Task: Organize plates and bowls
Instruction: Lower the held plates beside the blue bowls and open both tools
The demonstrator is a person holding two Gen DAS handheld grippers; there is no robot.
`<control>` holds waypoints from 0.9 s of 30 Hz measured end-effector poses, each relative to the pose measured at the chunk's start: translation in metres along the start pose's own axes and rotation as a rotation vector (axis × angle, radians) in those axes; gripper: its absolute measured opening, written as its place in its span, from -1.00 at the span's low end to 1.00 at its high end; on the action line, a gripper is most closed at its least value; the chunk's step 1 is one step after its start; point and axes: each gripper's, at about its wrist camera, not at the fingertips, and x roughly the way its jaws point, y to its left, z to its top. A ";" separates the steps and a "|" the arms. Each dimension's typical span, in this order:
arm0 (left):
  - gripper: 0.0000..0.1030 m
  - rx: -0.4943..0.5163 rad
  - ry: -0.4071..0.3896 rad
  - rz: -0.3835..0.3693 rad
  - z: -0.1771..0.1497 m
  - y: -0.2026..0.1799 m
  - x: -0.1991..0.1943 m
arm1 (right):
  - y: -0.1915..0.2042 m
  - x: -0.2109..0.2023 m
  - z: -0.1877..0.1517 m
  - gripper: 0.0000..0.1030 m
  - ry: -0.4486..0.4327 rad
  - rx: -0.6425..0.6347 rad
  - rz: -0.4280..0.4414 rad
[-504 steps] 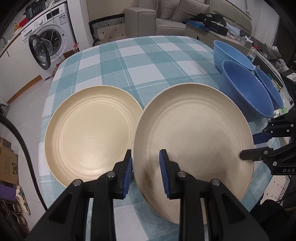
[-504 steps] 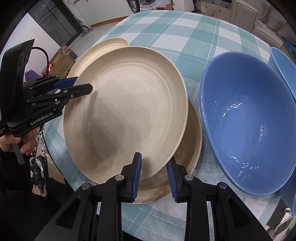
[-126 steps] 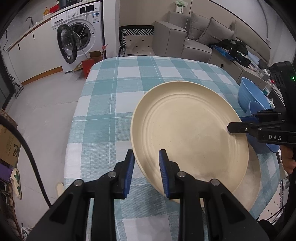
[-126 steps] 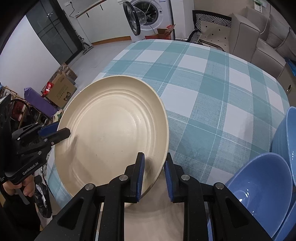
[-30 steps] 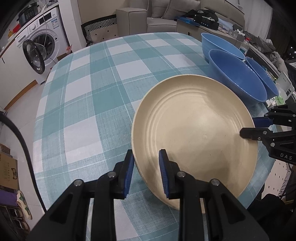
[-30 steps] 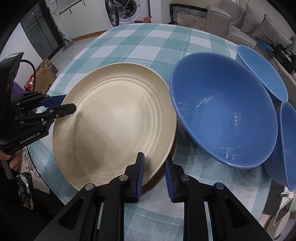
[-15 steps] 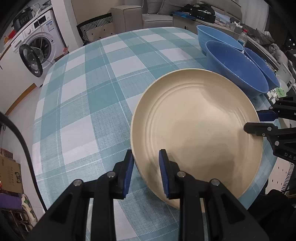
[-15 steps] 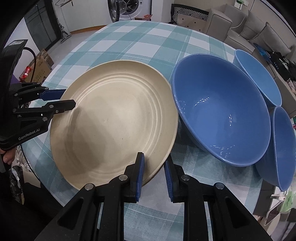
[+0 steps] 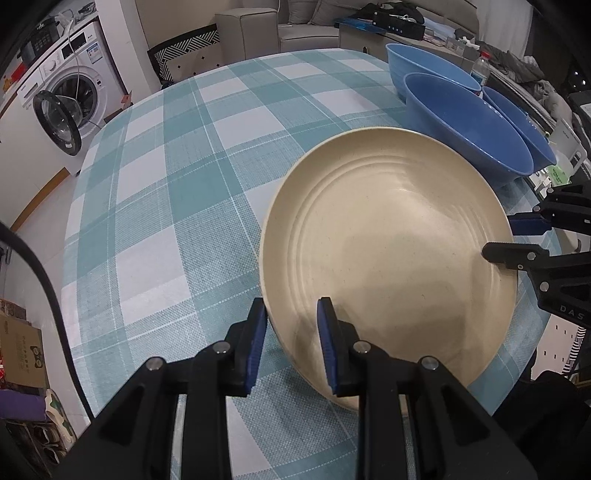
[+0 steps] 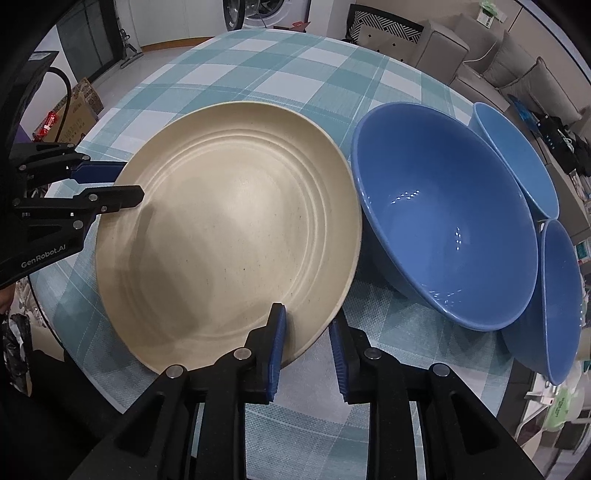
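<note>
A stack of cream plates [image 9: 388,236] lies on the checked tablecloth [image 9: 177,192], also seen in the right wrist view [image 10: 229,229]. My left gripper [image 9: 291,332] straddles the stack's near-left rim with its jaws a little apart. My right gripper [image 10: 306,332] straddles the opposite rim, jaws also a little apart. Three blue bowls stand beside the plates: a large one [image 10: 447,218] touching the stack, and two smaller ones [image 10: 517,155] [image 10: 561,295] behind it.
The table edge [image 10: 110,369] runs close under both grippers. A washing machine [image 9: 62,103] and a sofa [image 9: 258,26] stand beyond the table. Cardboard boxes [image 9: 22,354] sit on the floor to the left. A bottle [image 9: 480,66] stands behind the bowls.
The plate stack has come down onto the table beside the large blue bowl. Both grippers' jaws have spread slightly around the rim.
</note>
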 end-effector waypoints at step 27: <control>-0.34 -0.006 0.002 -0.023 -0.002 0.001 -0.004 | -0.006 0.011 0.007 -0.10 0.006 0.026 0.120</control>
